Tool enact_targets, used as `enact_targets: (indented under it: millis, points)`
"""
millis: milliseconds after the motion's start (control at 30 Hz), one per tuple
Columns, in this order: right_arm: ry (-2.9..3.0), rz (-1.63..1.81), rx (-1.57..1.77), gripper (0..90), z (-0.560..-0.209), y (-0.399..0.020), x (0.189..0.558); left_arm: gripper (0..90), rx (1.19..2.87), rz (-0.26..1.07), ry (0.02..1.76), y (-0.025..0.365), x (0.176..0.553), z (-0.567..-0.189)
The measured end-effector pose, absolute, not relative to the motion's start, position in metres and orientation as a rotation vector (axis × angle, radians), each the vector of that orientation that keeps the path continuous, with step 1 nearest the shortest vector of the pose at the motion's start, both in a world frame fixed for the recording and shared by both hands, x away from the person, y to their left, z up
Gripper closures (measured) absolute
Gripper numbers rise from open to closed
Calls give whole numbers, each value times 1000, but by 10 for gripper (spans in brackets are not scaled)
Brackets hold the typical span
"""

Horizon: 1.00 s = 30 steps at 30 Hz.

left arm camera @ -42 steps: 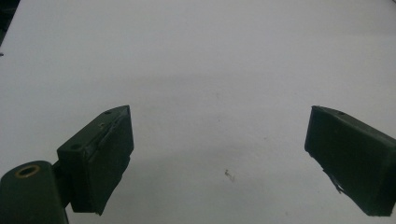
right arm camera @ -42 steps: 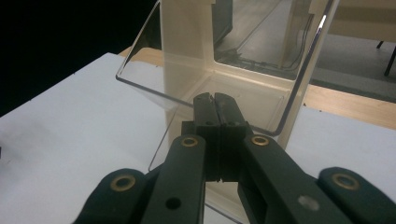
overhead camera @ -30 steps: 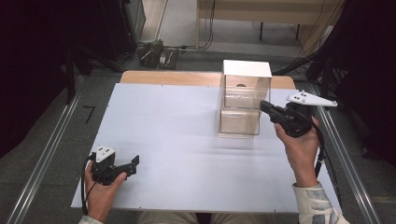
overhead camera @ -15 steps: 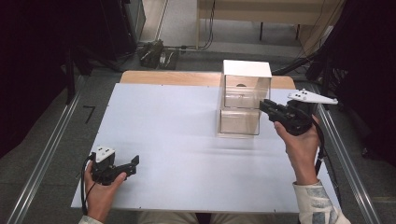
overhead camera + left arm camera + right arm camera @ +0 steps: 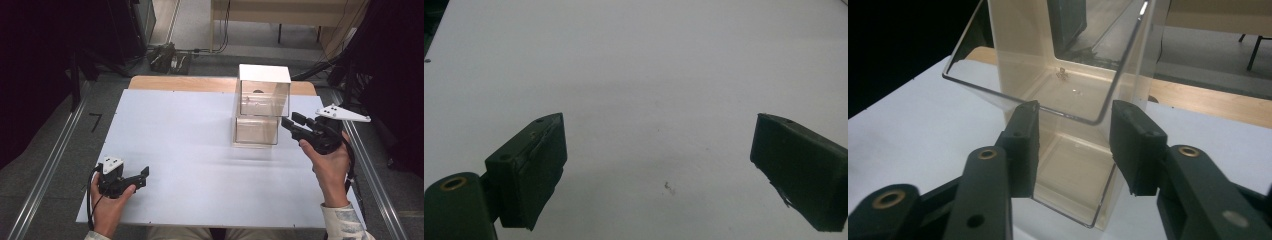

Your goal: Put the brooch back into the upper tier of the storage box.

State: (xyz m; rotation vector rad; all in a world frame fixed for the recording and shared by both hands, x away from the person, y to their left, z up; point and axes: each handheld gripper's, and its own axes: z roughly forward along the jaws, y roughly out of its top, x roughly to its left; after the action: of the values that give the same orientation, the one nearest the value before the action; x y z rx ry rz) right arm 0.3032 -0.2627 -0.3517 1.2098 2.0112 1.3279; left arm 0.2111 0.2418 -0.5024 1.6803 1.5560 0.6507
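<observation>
A clear acrylic box (image 5: 260, 112) with two stacked compartments and a white top stands on the white table board (image 5: 175, 130), right of centre. In the right gripper view its transparent walls (image 5: 1068, 75) rise just ahead, with a small speck (image 5: 1063, 74) on the upper floor. My right gripper (image 5: 292, 120) is held open just right of the lower compartment. Its jaws (image 5: 1075, 130) stand either side of the clear rim in view, and I cannot tell whether they touch it. My left gripper (image 5: 144, 176) rests open at the front left, with bare board between its jaws (image 5: 659, 165).
Metal rails (image 5: 45, 175) run along both sides of the board. A strip of wooden tabletop (image 5: 185, 82) shows behind it. Cables and equipment (image 5: 165, 57) lie on the floor beyond. Bare board stretches across the left and middle.
My right gripper has edged left toward the clear box. The left gripper has stayed where it was.
</observation>
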Motion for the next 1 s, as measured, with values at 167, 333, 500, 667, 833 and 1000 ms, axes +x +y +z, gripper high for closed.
enact_targets:
  millis: [167,333,500,667,833,1000]
  points:
    - [2008,1309,1212,486,-358,-266,303,91,1680,652,1557,242,211,-503]
    - [2000,1285,1220,363,-369,-269,303,91,1679,652,1556,242,211,-502]
    - [2011,1263,1234,297,-380,-268,304,91,1675,652,1558,242,211,-502]
    - [2024,1229,1254,232,-393,-268,305,92,1678,650,1560,242,210,-502]
    - [2031,1211,1248,213,-402,-266,303,92,1676,653,1560,243,210,-502]
    - [2030,1183,1254,203,-414,-269,299,91,1677,651,1559,243,210,-502]
